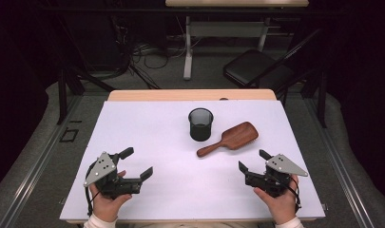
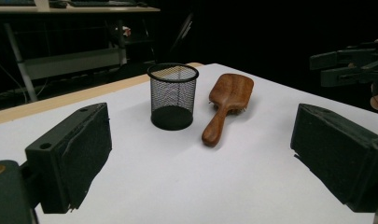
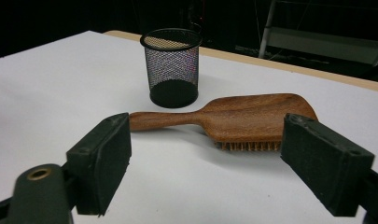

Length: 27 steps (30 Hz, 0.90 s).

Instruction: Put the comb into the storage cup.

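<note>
Hands, high view: left claw (image 1: 139, 163) and right claw (image 1: 253, 160) both sit at the near edge of the white surface (image 1: 147, 128), each with jaws spread and nothing between them.
Progress, high view: judged at the start; brush (image 1: 229, 138) and mesh cup (image 1: 200, 124) lie untouched, both well apart from the claws. Everything is left to do.
Brush position, high view: lies flat just right of the cup, handle pointing toward the near left, head toward the far right.
Left gripper view: own jaws wide apart at the bottom corners; cup (image 2: 172, 96) upright and empty, brush (image 2: 227, 105) just beside it, close but apparently not touching. Right claw (image 2: 351, 62) shows at the upper right edge.
Right gripper view: jaws spread, framing the brush (image 3: 242, 114), the nearer thing to this claw.
Brush appearance: dark reddish wood, paddle-shaped head, rounded handle, bristles facing down against the surface.
Cup appearance: black wire mesh (image 3: 171, 66), solid base, open top.
</note>
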Available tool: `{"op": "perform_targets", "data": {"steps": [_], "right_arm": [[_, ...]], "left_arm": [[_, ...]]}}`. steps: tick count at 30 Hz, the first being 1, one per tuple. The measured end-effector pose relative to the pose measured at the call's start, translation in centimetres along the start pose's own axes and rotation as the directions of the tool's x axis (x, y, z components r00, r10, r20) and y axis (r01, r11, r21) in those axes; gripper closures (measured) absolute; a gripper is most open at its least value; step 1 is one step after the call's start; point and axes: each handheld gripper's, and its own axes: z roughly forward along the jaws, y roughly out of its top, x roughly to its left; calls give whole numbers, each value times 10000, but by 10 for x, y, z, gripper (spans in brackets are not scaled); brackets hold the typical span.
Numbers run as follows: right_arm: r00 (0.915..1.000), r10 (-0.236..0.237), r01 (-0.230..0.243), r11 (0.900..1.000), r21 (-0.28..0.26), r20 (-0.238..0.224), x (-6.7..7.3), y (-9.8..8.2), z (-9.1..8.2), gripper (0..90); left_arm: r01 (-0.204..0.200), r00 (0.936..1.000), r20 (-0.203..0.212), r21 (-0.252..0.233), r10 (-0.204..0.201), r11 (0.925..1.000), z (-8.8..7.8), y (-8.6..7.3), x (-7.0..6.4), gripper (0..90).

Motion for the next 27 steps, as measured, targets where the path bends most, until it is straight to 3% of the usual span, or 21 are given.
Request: {"op": "perform_targets", "data": {"steps": [5,10,15,27], "right_arm": [[9997,-168,169,9998,73,-182,2,1,4,215],[9984,-388,400,9988,293,-421,4,1,8,293],[9970,-630,651,9967,477,-449,6,2,14,313],[9984,-330,373,9945,975,-456,7,11,24,313]], "left_arm": [[80,10000,-21,28,-80,10000,0,-3,-1,53],[-232,9997,-38,118,232,9997,1,-4,-7,53],[-184,9998,-67,190,185,9997,2,-4,-8,53],[-66,9998,-163,382,72,9992,3,-8,-6,53]]}}
